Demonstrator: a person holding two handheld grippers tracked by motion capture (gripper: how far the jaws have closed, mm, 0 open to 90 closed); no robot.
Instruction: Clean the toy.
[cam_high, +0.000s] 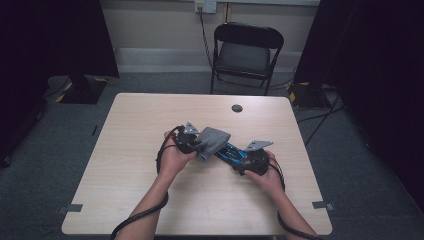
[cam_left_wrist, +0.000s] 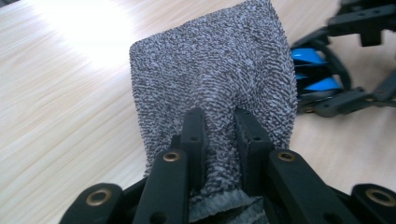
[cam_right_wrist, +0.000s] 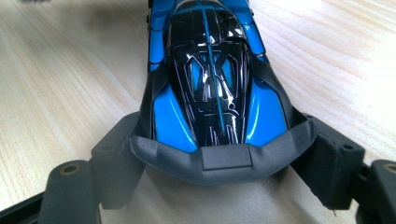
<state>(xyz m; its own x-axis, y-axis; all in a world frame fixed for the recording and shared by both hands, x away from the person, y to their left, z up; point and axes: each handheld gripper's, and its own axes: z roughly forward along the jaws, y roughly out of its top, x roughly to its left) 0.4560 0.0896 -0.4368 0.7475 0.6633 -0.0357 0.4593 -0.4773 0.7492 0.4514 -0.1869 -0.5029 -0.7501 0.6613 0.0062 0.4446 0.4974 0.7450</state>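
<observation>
Over the middle of the table (cam_high: 150, 200), my left gripper (cam_high: 199, 145) is shut on a grey knitted cloth (cam_high: 214, 141). In the left gripper view the two black jaws of the left gripper (cam_left_wrist: 219, 116) pinch the cloth (cam_left_wrist: 215, 70) near its lower edge, and it spreads out beyond them. A blue and black toy car (cam_high: 230, 152) lies just right of the cloth, partly under it. My right gripper (cam_high: 242, 161) holds the car by one end. In the right gripper view the right gripper (cam_right_wrist: 219, 161) presses its jaws on both sides of the car (cam_right_wrist: 210, 84).
A small dark round disc (cam_high: 237, 108) sits near the table's far edge. A black folding chair (cam_high: 247, 50) stands behind the table. Dark curtains hang on both sides. Cables trail from both grippers along the person's forearms.
</observation>
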